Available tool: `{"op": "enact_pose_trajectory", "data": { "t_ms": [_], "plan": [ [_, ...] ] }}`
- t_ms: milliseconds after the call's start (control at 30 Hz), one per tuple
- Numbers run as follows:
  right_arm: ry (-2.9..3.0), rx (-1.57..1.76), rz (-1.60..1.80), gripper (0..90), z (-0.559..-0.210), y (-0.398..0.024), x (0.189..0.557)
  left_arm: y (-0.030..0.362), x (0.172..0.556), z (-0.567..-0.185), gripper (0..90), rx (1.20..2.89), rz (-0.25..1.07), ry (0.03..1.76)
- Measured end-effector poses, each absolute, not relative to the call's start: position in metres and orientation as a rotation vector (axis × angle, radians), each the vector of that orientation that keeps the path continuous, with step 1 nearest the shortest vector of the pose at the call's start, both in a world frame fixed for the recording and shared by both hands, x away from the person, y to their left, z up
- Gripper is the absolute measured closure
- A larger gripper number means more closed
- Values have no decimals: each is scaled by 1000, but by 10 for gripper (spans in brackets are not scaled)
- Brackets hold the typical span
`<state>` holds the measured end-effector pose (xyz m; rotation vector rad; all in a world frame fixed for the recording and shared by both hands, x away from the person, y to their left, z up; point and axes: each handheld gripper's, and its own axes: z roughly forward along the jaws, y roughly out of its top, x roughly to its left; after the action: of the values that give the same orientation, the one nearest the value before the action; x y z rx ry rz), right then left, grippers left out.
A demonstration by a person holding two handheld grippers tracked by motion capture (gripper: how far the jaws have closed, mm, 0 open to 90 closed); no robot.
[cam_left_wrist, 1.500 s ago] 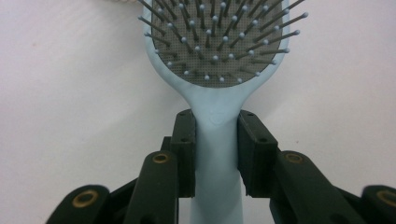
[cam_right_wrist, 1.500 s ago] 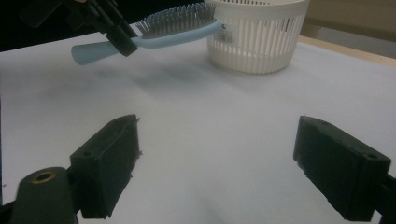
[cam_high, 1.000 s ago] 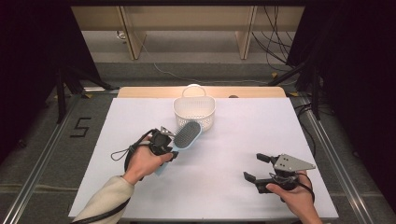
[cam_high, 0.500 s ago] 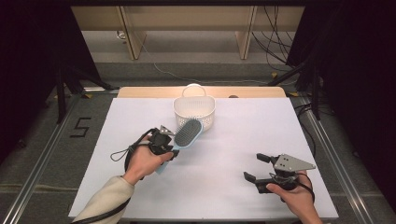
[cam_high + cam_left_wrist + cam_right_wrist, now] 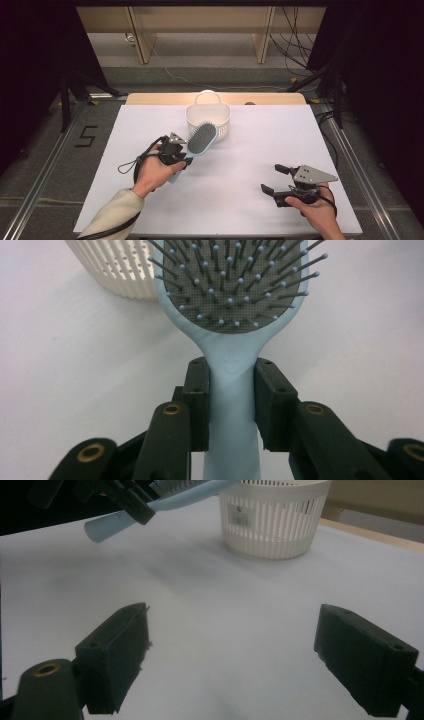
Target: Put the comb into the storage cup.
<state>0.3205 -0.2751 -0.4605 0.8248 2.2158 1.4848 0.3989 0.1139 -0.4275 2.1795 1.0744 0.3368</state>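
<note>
Hairbrush [image 5: 199, 141], pale blue with a grey bristle pad, is clamped by its handle in the left tool [image 5: 176, 154]. In the left gripper view both black jaws press against the narrow neck of the handle [image 5: 231, 405], just below the head. Bristles face up toward the high camera. Head of the brush sits at the near wall of a white slatted basket [image 5: 208, 120]; touching it or only in front of it, cannot tell from above. Butt end of the handle sticks out behind the jaws, lifted off the surface [image 5: 240, 165], as the right gripper view shows.

Basket stands upright toward the far middle of the white surface, with a loop handle at its back rim and a small label on its wall [image 5: 241, 513]. Its inside is partly hidden by the brush head.

Right tool [image 5: 285, 185] is held low over the near right part of the surface, jaws spread wide with nothing between them, well apart from brush and basket. Grey three-cornered plate on top of it.

A black cable loops from the left tool across the surface by the person's wrist [image 5: 131, 165]. Past the far edge: wooden furniture legs and loose cables on the floor. A "5" is marked on the floor at the left [image 5: 86, 136].
</note>
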Motion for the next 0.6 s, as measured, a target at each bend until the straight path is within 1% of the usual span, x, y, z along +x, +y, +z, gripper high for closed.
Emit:
{"op": "enact_pose_trajectory", "data": {
  "t_ms": [600],
  "plan": [
    [2216, 824, 1485, 153, -460, -275, 321, 115, 397, -421, 699, 2109, 370, 1053]
  ]
}}
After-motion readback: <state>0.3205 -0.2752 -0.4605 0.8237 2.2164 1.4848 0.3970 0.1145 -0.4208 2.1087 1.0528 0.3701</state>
